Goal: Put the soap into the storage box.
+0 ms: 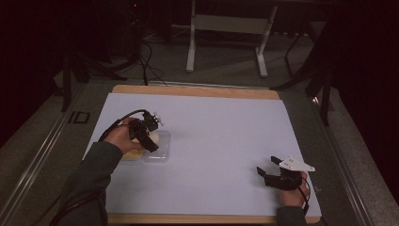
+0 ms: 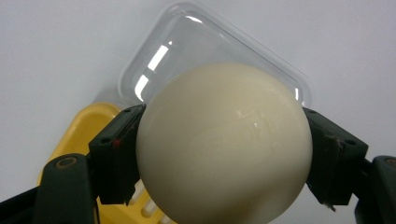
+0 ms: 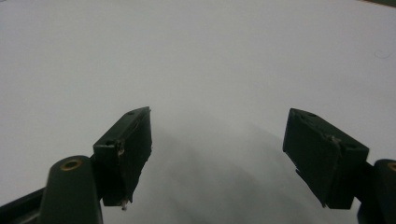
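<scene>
Cream and glossy, the ball (image 2: 224, 144) sits clamped between your left gripper (image 1: 149, 136) jaws, above the yellow tray (image 2: 88, 128) and the clear lid (image 2: 187, 42) beyond. Your right gripper (image 3: 217, 158) jaws gape wide over white table cover (image 3: 196, 56).

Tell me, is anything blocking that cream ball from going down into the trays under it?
Nothing visible does. The left gripper grips the cream ball directly above the clear plastic tray and the yellow tray beside it; no other object shows between the ball and the trays.
</scene>
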`<state>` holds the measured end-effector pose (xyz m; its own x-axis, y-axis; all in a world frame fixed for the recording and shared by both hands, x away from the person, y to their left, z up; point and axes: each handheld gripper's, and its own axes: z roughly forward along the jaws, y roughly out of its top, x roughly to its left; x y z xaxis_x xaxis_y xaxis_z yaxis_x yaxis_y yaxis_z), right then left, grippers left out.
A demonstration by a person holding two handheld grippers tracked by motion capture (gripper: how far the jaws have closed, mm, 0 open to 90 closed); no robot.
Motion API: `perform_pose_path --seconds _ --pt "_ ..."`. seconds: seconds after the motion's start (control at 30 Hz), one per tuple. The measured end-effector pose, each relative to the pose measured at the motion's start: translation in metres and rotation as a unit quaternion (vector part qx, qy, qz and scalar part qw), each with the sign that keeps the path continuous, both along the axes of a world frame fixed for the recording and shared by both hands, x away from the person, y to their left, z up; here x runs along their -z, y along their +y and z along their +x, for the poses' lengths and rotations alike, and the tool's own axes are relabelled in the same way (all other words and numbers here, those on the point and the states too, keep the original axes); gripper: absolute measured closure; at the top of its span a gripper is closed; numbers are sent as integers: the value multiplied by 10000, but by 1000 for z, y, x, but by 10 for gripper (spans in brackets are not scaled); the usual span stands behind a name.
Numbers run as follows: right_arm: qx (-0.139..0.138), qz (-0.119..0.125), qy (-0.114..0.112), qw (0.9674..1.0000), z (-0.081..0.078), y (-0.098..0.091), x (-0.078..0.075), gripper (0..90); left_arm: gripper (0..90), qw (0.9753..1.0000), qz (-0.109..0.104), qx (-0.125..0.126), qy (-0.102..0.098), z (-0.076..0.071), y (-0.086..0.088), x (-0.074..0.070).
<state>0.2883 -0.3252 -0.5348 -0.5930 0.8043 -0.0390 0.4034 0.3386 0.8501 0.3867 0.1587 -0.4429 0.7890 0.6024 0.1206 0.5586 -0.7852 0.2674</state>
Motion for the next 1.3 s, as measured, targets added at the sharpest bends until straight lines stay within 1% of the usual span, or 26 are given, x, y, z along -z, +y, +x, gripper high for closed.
perform_pose_path --seconds 0.17,0.27,0.37,0.57,0.6,0.67,0.73,0.77,0.87,0.9,0.93,0.97,1.1,1.23,1.3 --pt "3 10 0 10000 0 0 0 236 240 9999 -73 -101 -32 4 7 0" --pt "0 4 -1 10000 0 0 0 236 240 9999 -75 -76 -75 4 10 0" --pt "5 5 1 10000 0 0 0 236 240 9998 -179 -88 -85 4 15 1" --pt "3 7 2 10000 0 0 0 236 240 9997 -209 -61 -121 5 21 3" --pt "3 7 2 10000 0 0 0 236 240 9997 -209 -61 -121 5 21 3" --pt "3 12 -2 10000 0 0 0 236 240 9997 -204 44 -103 4 24 3" --pt "3 10 -4 10000 0 0 0 236 240 9998 -173 75 -72 5 26 4" --pt "6 11 -3 10000 0 0 0 236 240 9998 -114 117 -80 6 28 5" --pt "7 20 -5 10000 0 0 0 236 240 9998 -137 109 -65 6 30 5" --pt "7 19 -5 10000 0 0 0 236 240 9997 -184 148 -90 7 33 5" --pt "7 19 -5 10000 0 0 0 236 240 9997 -184 148 -90 7 33 5" --pt "6 17 -4 10000 0 0 0 236 240 9996 -239 141 -72 7 35 5" --pt "2 18 -9 10000 0 -1 0 236 240 9995 -274 119 -55 8 39 7" --pt "1 10 -9 10000 0 0 0 236 240 9996 -246 111 -39 10 43 8" --pt "-1 11 -15 10000 0 0 0 236 240 9997 -236 59 -26 11 47 10"
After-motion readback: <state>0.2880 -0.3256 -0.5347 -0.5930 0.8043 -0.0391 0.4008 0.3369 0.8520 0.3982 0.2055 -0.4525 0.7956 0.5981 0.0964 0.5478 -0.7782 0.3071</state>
